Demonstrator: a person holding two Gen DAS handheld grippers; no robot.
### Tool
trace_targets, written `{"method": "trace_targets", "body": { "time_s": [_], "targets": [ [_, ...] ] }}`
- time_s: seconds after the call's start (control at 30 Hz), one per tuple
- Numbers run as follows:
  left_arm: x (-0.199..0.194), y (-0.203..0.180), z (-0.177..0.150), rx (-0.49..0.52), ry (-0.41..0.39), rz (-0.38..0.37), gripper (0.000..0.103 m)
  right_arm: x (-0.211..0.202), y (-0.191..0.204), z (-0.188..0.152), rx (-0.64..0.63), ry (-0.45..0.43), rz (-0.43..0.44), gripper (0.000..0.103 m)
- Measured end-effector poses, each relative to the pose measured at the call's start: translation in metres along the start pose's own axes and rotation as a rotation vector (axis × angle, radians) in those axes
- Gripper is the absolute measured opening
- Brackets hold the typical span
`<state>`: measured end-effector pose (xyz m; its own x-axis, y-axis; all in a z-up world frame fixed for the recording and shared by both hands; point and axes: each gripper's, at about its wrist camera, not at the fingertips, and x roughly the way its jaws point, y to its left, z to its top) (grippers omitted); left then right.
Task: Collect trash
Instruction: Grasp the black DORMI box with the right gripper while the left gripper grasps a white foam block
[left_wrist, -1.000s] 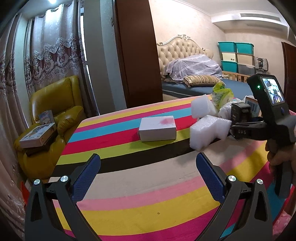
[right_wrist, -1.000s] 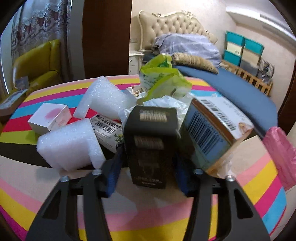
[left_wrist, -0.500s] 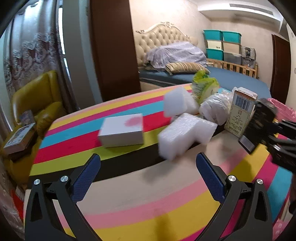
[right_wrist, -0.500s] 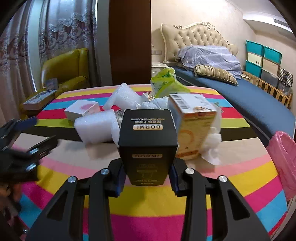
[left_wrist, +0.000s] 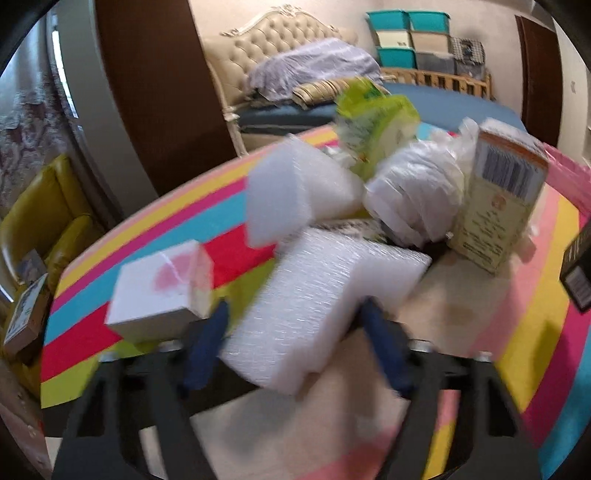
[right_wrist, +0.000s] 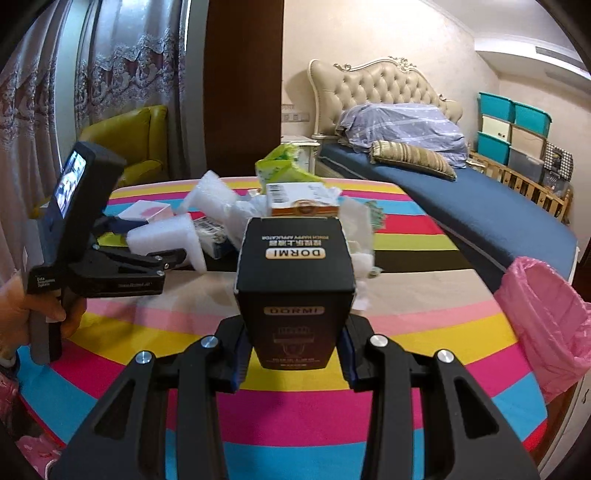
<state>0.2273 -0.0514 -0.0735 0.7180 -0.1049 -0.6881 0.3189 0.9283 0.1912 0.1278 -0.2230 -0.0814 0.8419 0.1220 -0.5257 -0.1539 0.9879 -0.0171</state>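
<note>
Trash in the form of a black cardboard box (right_wrist: 293, 295) printed "DORMI" sits clamped upright between the right gripper (right_wrist: 293, 350) fingers above the striped tablecloth (right_wrist: 406, 295). Left gripper (left_wrist: 295, 343) fingers flank a white L-shaped foam block (left_wrist: 317, 302); whether they squeeze it is unclear. Beyond them lies a white carton (left_wrist: 159, 291). A pink-lined bin (right_wrist: 546, 317) stands right of the right fingers.

Left gripper (left_wrist: 295, 332) is closing in around the foam block (left_wrist: 317, 306); right gripper (right_wrist: 293, 354) is carrying the black box (right_wrist: 295, 291) back from the pile.
</note>
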Motion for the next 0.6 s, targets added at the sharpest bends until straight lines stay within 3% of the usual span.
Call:
{"method": "trace_targets", "body": {
  "time_s": [0.03,0.1,0.6],
  "targets": [
    [-0.004,-0.001,-0.001,-0.004,-0.014,-0.016,0.046,-0.001,-0.001,0.001,-0.003,-0.005,-0.008,0.038],
    [-0.013,-0.003,-0.004,-0.013,-0.042,-0.048,0.031,-0.003,-0.004,-0.001,-0.008,-0.009,-0.02,0.038],
    [-0.081,-0.032,-0.036,-0.029,-0.171,-0.09,0.031,-0.005,-0.006,-0.009,-0.012,-0.009,-0.013,0.038]
  ]
}}
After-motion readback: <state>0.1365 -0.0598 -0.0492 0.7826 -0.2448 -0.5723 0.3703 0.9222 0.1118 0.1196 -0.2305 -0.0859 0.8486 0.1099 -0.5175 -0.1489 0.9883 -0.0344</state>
